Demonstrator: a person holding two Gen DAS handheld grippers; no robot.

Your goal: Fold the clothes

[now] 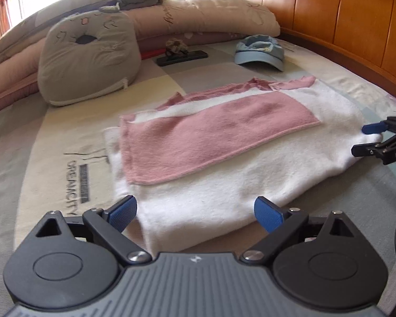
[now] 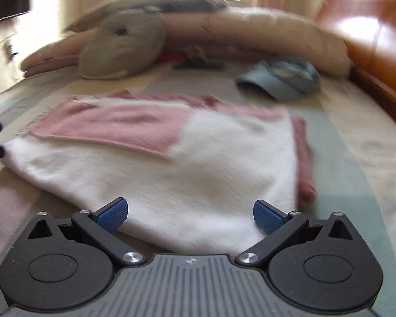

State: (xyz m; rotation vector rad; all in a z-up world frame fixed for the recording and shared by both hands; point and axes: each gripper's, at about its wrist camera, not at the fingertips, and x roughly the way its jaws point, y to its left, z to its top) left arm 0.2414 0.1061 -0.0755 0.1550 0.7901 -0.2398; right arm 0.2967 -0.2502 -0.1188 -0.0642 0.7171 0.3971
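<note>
You have before you the wide bed with a patchwork cover in grey and beige point(image 1: 39, 132). On it lie the white and pink fleece garment point(image 1: 224, 163), the light blue cap point(image 1: 260, 52), the grey square cushion point(image 1: 89, 58), the long beige pillows point(image 1: 211, 15) and a flat black object point(image 1: 182, 56) (too small to name).

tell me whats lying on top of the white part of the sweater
A pink sleeve lies folded flat across the white body of the sweater. Nothing else rests on it. What lies beneath the sleeve and under the sweater itself is covered.
</note>
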